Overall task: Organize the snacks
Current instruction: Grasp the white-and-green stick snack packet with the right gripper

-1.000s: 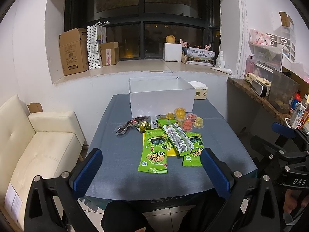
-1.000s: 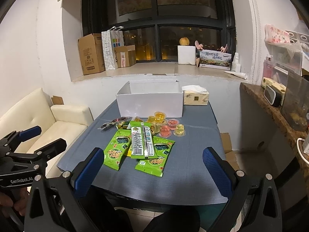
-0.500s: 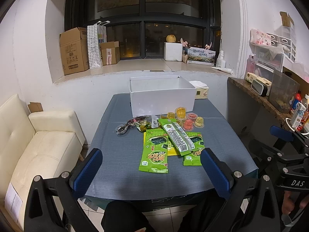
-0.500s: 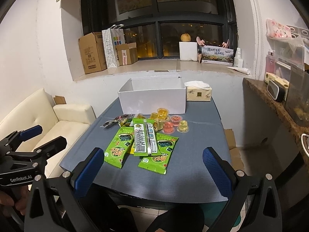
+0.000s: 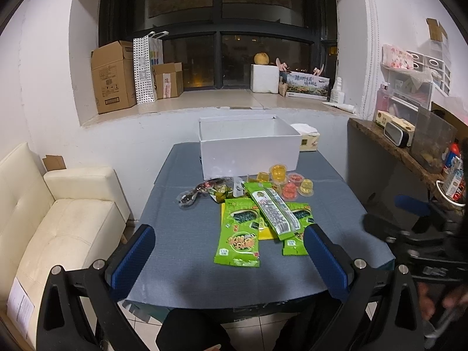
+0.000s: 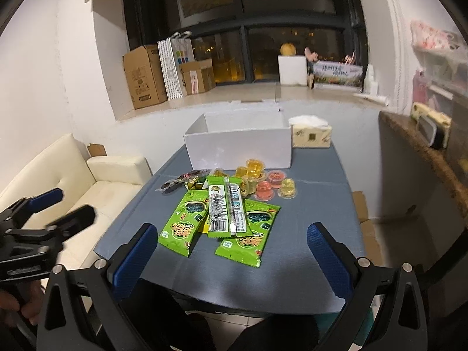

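A pile of snacks lies mid-table: green seaweed packets [image 5: 238, 241] [image 6: 181, 228], a long green-and-white packet [image 5: 273, 210] [image 6: 225, 207] on top, several jelly cups [image 5: 289, 185] [image 6: 264, 181] and a clear bag of wrapped candies [image 5: 210, 191] [image 6: 187, 180]. An open white box [image 5: 248, 149] [image 6: 239, 146] stands behind them. My left gripper [image 5: 231, 259] is open and empty, near the table's front edge. My right gripper [image 6: 232, 256] is open and empty, also short of the snacks. Each gripper shows at the side of the other's view.
The grey-blue table [image 5: 181, 234] has a tissue box [image 6: 311, 136] right of the white box. A cream sofa [image 5: 58, 222] stands left. A counter with containers [image 5: 409, 146] runs along the right. Cardboard boxes [image 5: 112, 77] sit on the window ledge.
Both grippers have moved slightly forward toward the table; the snacks look a little nearer. Nothing on the table has moved.
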Tool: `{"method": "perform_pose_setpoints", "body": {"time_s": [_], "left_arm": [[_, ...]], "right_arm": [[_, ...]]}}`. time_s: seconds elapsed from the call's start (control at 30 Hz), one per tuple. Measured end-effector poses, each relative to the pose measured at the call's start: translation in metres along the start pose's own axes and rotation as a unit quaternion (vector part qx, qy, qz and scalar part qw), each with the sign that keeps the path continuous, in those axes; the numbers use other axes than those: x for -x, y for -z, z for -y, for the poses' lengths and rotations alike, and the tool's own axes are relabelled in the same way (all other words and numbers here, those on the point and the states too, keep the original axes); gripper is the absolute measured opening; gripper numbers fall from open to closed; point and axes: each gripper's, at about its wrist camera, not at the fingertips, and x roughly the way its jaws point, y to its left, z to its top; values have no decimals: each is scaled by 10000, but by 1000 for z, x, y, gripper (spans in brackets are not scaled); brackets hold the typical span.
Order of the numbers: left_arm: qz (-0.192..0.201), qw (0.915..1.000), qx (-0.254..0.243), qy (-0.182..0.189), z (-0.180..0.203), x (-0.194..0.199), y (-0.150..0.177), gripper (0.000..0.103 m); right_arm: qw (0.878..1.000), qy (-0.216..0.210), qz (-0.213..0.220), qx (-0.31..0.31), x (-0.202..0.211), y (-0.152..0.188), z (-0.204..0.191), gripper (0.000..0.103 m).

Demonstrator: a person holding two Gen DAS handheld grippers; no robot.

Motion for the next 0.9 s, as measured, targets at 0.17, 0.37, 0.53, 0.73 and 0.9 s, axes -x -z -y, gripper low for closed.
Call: {"method": "perform_pose_setpoints", "body": {"time_s": [0.17,0.37,0.53,0.73,0.9], "left_arm": [[-73,10000,29,7,-10,-15,-1,103],[-219,9998,43,-11,-21,-34,0,103],[-397,9992,93,-30,-30,-56,2,103],[-634,9979,105,-14,-34,-85,5,103],[-785,9967,111,151,-34,-111,8,103]], "right_arm": [[9988,-216,-420,108,-73,-4,1,103],[9933,-465,-1054,64,-168,-8,1,103],[9880,-572,-1426,145,-212,-7,-2,78],[9853,-669,-1566,135,-229,-5,-3,70],[9883,-731,-1340,36,-208,-11,9,69]]}}
